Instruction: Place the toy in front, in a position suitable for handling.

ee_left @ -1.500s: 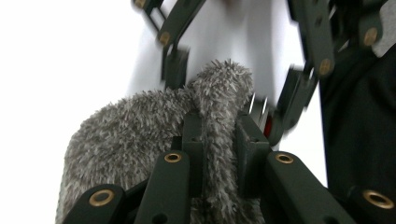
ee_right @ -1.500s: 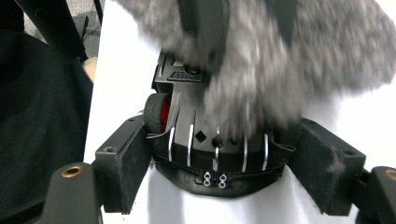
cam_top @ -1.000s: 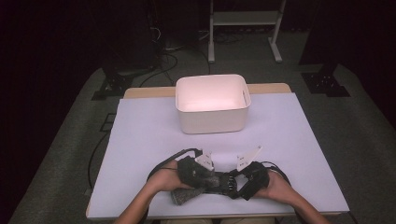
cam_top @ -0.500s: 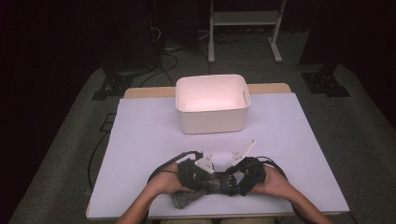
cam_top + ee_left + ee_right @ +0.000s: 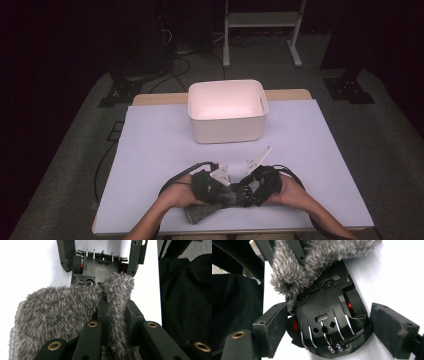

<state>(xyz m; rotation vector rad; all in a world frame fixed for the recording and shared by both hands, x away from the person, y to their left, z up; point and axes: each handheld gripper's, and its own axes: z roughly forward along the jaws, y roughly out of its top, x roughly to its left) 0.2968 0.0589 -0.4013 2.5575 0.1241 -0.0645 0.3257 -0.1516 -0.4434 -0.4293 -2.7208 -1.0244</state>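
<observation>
A grey fuzzy cloth [image 5: 200, 212] lies at the table's front edge between the person's hands. My left gripper [image 5: 117, 315] is shut on a raised fold of this cloth [image 5: 57, 312]. Just past it, a black plastic clip plate [image 5: 100, 272] with metal wires pokes out from under the cloth. My right gripper [image 5: 332, 331] faces the left one and is shut on the plate [image 5: 329, 315], one pad on each side edge. The cloth [image 5: 292, 272] covers the plate's far end. In the high view, the left gripper [image 5: 220, 192] and right gripper [image 5: 247, 190] meet tip to tip.
A white plastic bin [image 5: 227, 110] stands at the back middle of the pale table cover [image 5: 160, 145]. Black cables trail from both grippers along the front edge. Dark clothing [image 5: 185, 302] sits close behind the hands. A white stand is on the floor beyond the table.
The right hand has shifted slightly toward the left one and its grey top plate has tilted up. The left hand and the cloth have stayed put.
</observation>
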